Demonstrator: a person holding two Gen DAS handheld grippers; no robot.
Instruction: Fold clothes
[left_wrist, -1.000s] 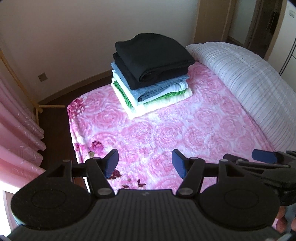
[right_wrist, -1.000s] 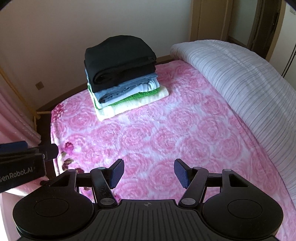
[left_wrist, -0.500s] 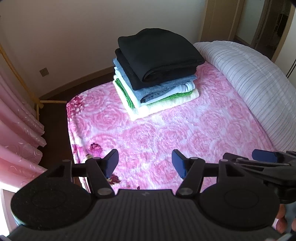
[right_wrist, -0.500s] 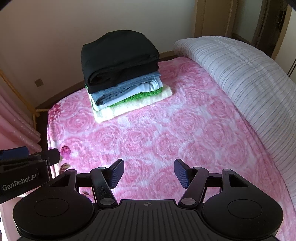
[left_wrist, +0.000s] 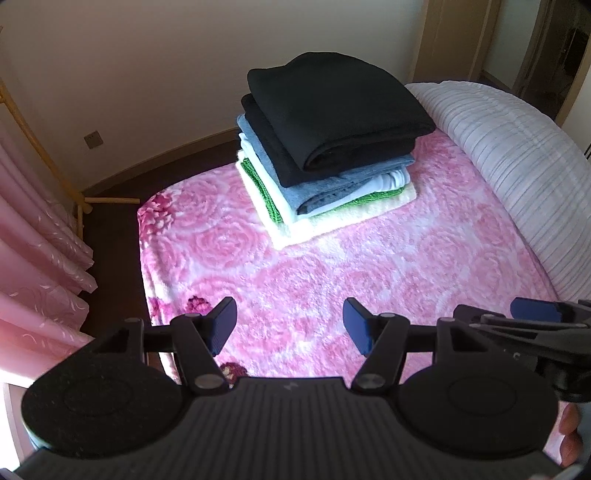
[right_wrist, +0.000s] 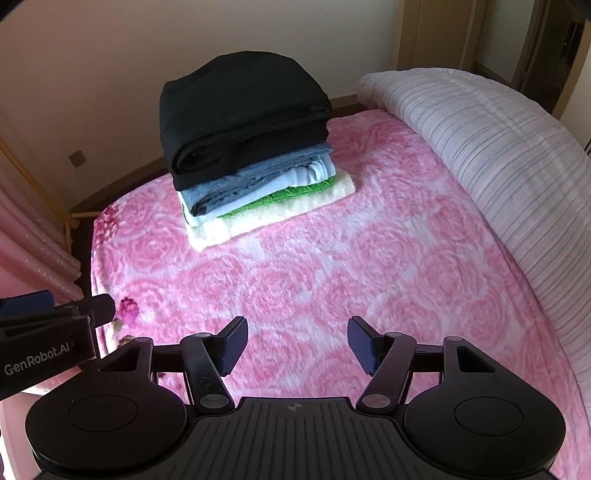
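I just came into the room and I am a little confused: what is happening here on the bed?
A person holds two tools over a pink floral blanket. The left hand-held gripper and the right hand-held gripper are both open and hold nothing. A stack of folded clothes sits at the far end of the bed, a black garment on top. A striped white duvet lies along the right side. No unfolded clothing is visible.

A bed (left_wrist: 332, 295) in pink rose blanket carries a clothes stack (left_wrist: 332, 147) upper centre, striped quilt (left_wrist: 517, 155) right.
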